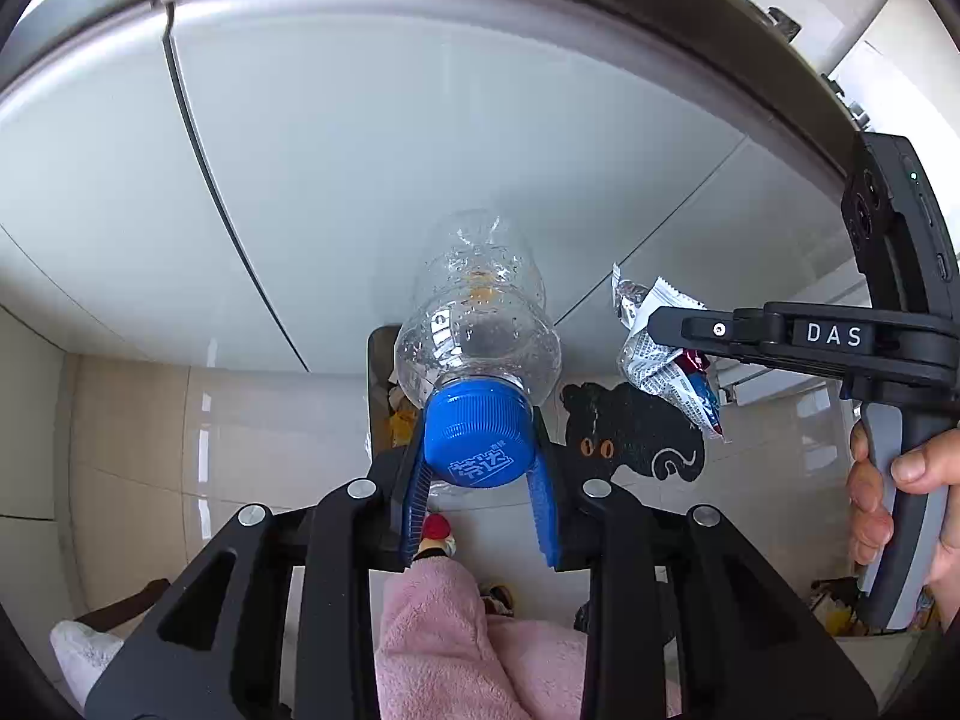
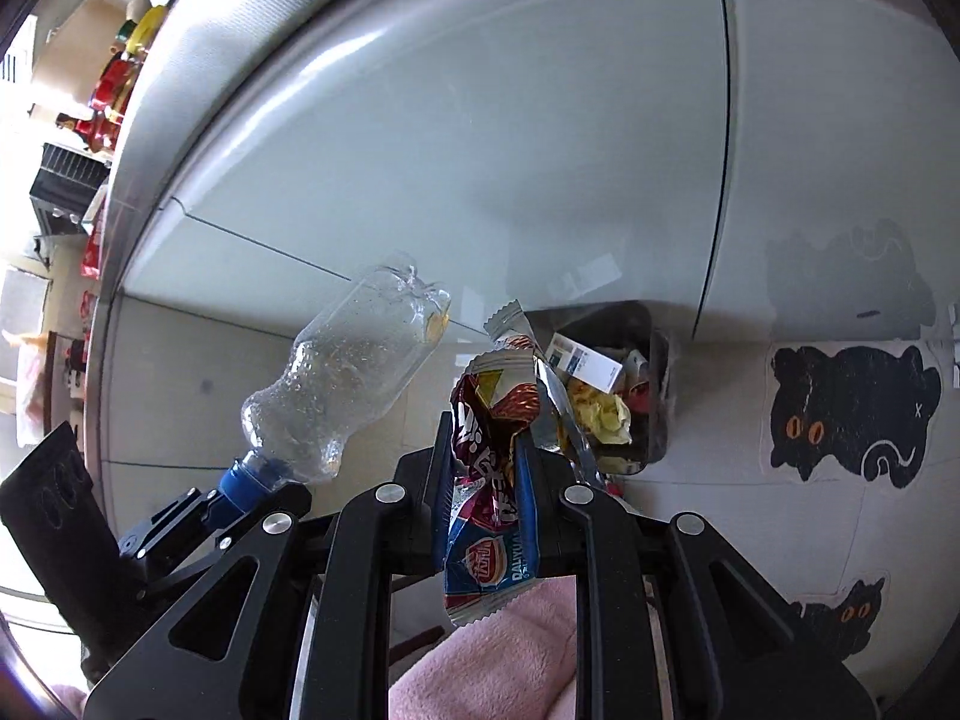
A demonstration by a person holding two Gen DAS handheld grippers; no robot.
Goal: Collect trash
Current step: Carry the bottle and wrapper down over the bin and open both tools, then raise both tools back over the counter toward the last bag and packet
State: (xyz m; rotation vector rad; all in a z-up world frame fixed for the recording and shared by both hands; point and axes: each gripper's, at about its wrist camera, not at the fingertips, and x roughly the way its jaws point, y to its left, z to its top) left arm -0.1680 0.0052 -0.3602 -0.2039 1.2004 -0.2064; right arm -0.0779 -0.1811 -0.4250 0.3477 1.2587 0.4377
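The left tool is clamped on the blue cap of a clear, empty plastic bottle, its two blue pads pressing either side of the cap so the bottle points away from the camera. The right tool is closed narrowly on a crumpled snack wrapper, red and blue with silver foil, which sticks out above and below the pads. A hand grips the right tool's handle at the edge of the left view. Beyond both tools, on the pale tiled floor, stands a small bin already holding yellow paper and other scraps; it sits against a large grey-white cabinet front. A black cat-shaped mat with orange eyes lies on the floor beside the bin. Pink fleece clothing shows below the tools.
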